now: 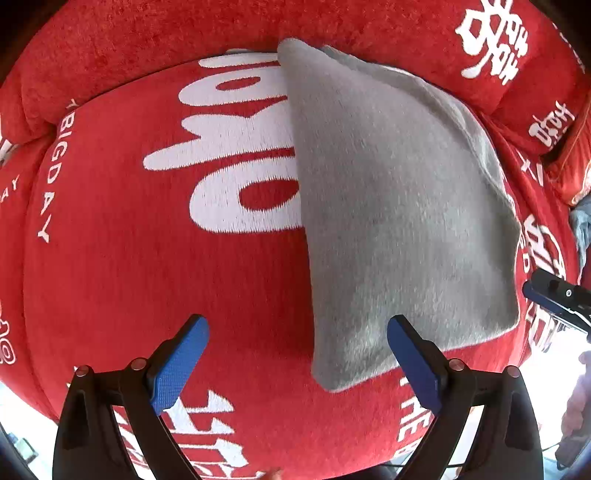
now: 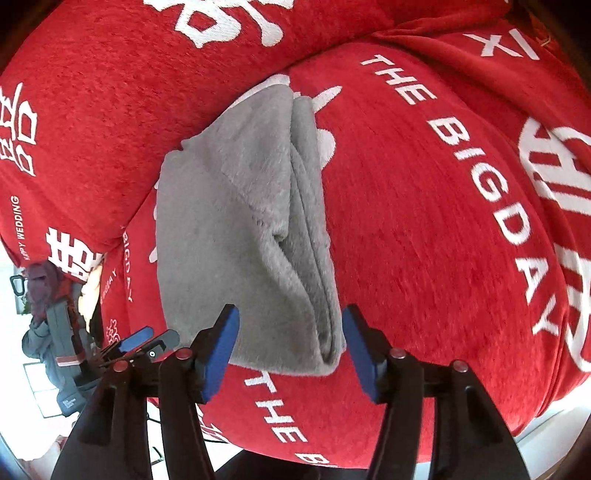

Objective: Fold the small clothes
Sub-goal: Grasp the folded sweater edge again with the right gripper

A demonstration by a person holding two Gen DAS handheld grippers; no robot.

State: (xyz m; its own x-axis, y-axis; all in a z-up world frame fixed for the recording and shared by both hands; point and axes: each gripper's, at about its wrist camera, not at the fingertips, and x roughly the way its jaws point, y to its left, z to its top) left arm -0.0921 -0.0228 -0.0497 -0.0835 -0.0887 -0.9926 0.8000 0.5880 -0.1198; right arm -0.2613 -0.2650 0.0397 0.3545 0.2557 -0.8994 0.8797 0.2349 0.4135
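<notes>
The grey cloth [image 1: 399, 206] lies folded on a red cover [image 1: 147, 258] with white lettering. A red cushion [image 1: 147, 33] lies behind it. Left tool [image 1: 297, 363]: jaws spread, empty, near the cloth's front corner. Right tool [image 2: 290, 350]: jaws spread, empty, straddling the cloth's near layered edge without gripping.
</notes>
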